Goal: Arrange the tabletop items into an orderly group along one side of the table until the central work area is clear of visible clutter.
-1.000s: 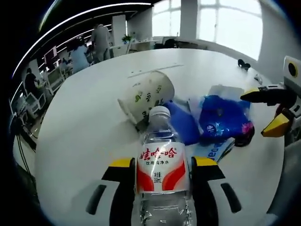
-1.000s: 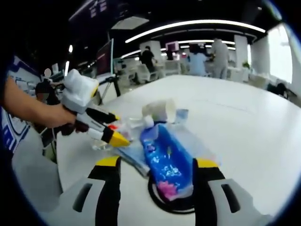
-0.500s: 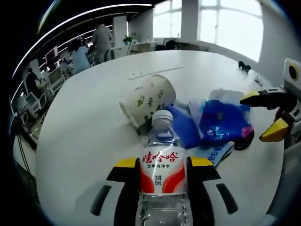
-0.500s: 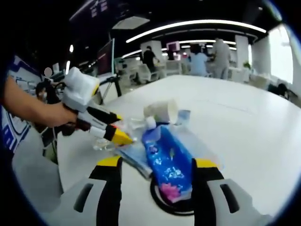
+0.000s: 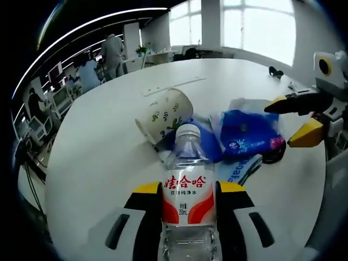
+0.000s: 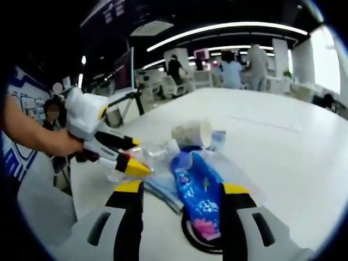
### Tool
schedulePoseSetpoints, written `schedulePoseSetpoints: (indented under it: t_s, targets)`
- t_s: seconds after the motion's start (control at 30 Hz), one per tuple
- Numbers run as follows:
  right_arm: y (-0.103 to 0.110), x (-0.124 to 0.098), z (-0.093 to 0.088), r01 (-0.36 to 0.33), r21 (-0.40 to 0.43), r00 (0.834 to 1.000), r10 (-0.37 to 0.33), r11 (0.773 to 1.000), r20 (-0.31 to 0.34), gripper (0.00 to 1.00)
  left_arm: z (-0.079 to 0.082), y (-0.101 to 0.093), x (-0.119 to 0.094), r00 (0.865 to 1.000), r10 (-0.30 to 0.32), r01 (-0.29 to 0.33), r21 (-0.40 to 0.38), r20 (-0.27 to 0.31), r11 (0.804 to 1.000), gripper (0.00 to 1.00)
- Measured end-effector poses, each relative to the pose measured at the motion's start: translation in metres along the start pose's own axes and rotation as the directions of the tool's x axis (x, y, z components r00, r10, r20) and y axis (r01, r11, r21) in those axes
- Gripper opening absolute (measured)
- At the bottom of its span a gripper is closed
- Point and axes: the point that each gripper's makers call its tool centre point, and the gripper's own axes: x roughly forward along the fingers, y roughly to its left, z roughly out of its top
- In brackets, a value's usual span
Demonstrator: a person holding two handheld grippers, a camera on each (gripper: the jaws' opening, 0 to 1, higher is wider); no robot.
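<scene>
Left gripper (image 5: 190, 191) jaws clamping clear ribbed water bottle (image 5: 188, 179) (red-white label), right gripper (image 6: 181, 190) jaws spread around glossy blue packet (image 6: 197, 191)

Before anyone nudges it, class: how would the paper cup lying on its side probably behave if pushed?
The paper cup lies on its side on the table, so it would probably roll in a curve. It looks thin-walled and empty, so likely light and easily crushed.
</scene>
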Motion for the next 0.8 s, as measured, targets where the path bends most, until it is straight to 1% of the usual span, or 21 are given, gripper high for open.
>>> schedulePoseSetpoints:
  t_s: [0.1, 0.2, 0.33, 0.47, 0.53, 0.57, 0.7, 0.8]
  targets:
    - [0.009, 0.005, 0.003, -0.035, 0.014, 0.999, 0.036, 0.999, -0.007, 0.46, 0.002, -0.004, -0.005, 1.000, -0.007, 0.007, 0.013, 0.022, 1.000, 0.36]
    - [0.016, 0.010, 0.008, -0.051, -0.008, 0.999, 0.051, 0.999, -0.001, 0.46, 0.003, -0.007, -0.010, 0.999, -0.016, 0.015, 0.026, 0.042, 1.000, 0.36]
    - [0.022, 0.014, 0.017, -0.071, -0.004, 0.997, 0.071, 0.997, 0.017, 0.46, 0.004, -0.011, -0.016, 0.998, -0.024, 0.022, 0.037, 0.059, 0.999, 0.36]
    - [0.028, 0.018, 0.021, -0.097, 0.016, 0.995, 0.097, 0.995, 0.022, 0.42, 0.006, -0.016, -0.020, 0.997, -0.032, 0.028, 0.063, 0.075, 0.998, 0.36]
    - [0.030, 0.020, 0.021, -0.098, 0.014, 0.995, 0.098, 0.995, 0.013, 0.40, 0.011, -0.019, -0.023, 0.994, -0.039, 0.032, 0.074, 0.102, 0.997, 0.36]
    - [0.031, 0.021, 0.023, -0.101, 0.018, 0.995, 0.101, 0.995, 0.013, 0.39, 0.012, -0.019, -0.024, 0.993, -0.042, 0.034, 0.075, 0.106, 0.997, 0.36]
    - [0.037, 0.023, 0.032, -0.121, 0.046, 0.992, 0.120, 0.992, 0.034, 0.37, 0.013, -0.024, -0.028, 0.992, -0.046, 0.035, 0.097, 0.120, 0.995, 0.36]
    - [0.042, 0.025, 0.035, -0.135, 0.058, 0.991, 0.133, 0.989, 0.036, 0.35, 0.014, -0.028, -0.031, 0.989, -0.060, 0.045, 0.109, 0.136, 0.993, 0.36]
